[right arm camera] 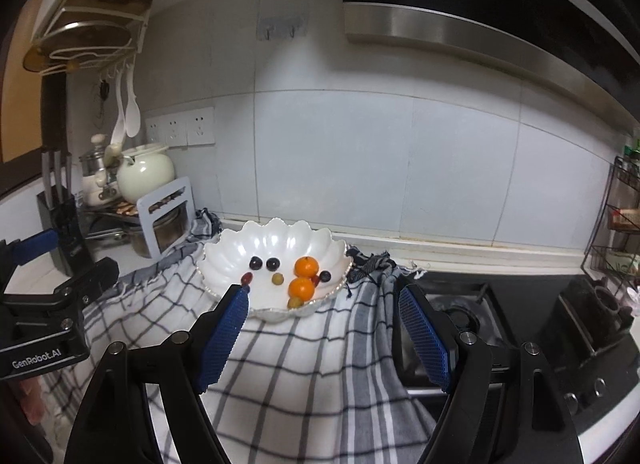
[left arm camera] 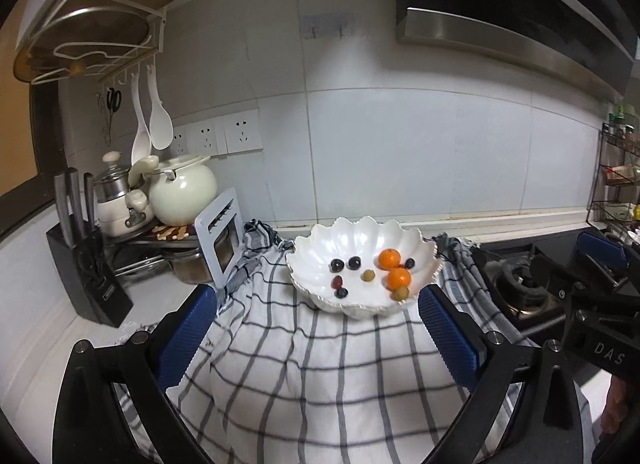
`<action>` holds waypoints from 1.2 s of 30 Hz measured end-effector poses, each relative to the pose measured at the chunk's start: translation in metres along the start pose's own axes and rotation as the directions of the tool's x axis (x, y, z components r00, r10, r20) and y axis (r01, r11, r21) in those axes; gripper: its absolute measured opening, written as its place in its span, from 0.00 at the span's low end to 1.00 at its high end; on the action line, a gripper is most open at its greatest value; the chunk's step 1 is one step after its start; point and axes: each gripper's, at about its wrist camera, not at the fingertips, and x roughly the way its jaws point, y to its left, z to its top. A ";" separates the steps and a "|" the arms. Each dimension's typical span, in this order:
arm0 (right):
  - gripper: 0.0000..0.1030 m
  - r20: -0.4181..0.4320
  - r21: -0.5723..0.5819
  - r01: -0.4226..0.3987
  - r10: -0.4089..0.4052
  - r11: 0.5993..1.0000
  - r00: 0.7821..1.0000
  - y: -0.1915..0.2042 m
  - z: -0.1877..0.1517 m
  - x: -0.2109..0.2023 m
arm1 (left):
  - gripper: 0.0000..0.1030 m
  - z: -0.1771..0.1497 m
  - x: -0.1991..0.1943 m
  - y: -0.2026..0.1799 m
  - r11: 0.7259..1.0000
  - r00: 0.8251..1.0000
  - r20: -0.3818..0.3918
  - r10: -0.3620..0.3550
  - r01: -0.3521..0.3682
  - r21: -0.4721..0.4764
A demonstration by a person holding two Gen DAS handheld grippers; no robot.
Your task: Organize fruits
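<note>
Task looks about done, judging by how things lie: two mandarins (left arm camera: 394, 267), dark grapes (left arm camera: 345, 263) & a few small brownish fruits all sit in the scalloped white bowl (left arm camera: 320, 238), on the checked cloth (left arm camera: 304, 376) well ahead of both sets of fingertips. No loose fruit visible on cloth or counter, so nothing obvious left. Left gripper (left arm camera: 316, 338) & right gripper (right arm camera: 326, 338): fingers wide apart, nothing btwn them.

White bench (left arm camera: 36, 264) carries checked cloth (left arm camera: 320, 364), knife block (left arm camera: 86, 264), pot rack (left arm camera: 218, 236); scalloped bowl (left arm camera: 352, 232) on cloth.
</note>
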 end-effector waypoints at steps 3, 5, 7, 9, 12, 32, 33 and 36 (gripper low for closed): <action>0.77 0.008 0.002 0.004 -0.004 1.000 1.000 -0.002 -0.007 -0.018 | 1.00 -0.007 -0.018 -0.001 1.000 1.000 0.002 -0.002 0.002 -0.006; 0.77 0.013 0.004 0.007 -0.007 1.000 1.000 -0.003 -0.012 -0.030 | 1.00 -0.012 -0.033 -0.003 1.000 1.000 0.010 -0.002 0.002 -0.005; 0.77 0.015 0.004 0.006 -0.006 1.000 1.000 -0.005 -0.016 -0.041 | 1.00 -0.016 -0.044 -0.004 1.000 1.000 0.018 0.007 -0.006 -0.005; 0.77 0.016 0.003 0.005 -0.005 1.000 1.000 -0.005 -0.022 -0.052 | 1.00 -0.021 -0.057 -0.006 1.000 0.999 0.028 0.016 -0.015 -0.008; 0.77 0.015 0.005 0.003 -0.003 1.000 1.000 -0.007 -0.030 -0.066 | 1.00 -0.027 -0.071 -0.006 1.000 0.999 0.031 0.011 -0.011 -0.020; 0.77 0.033 0.034 0.004 -0.006 0.999 0.999 -0.014 -0.053 -0.134 | 1.00 -0.049 -0.133 -0.018 1.000 0.999 0.046 -0.007 0.008 -0.012; 0.77 0.035 0.034 0.004 -0.006 0.999 0.999 -0.015 -0.053 -0.136 | 1.00 -0.049 -0.135 -0.019 1.000 0.999 0.048 -0.008 0.008 -0.010; 0.77 0.038 0.033 0.005 -0.006 0.999 0.999 -0.016 -0.055 -0.142 | 1.00 -0.051 -0.140 -0.021 1.000 0.999 0.052 -0.006 0.006 -0.006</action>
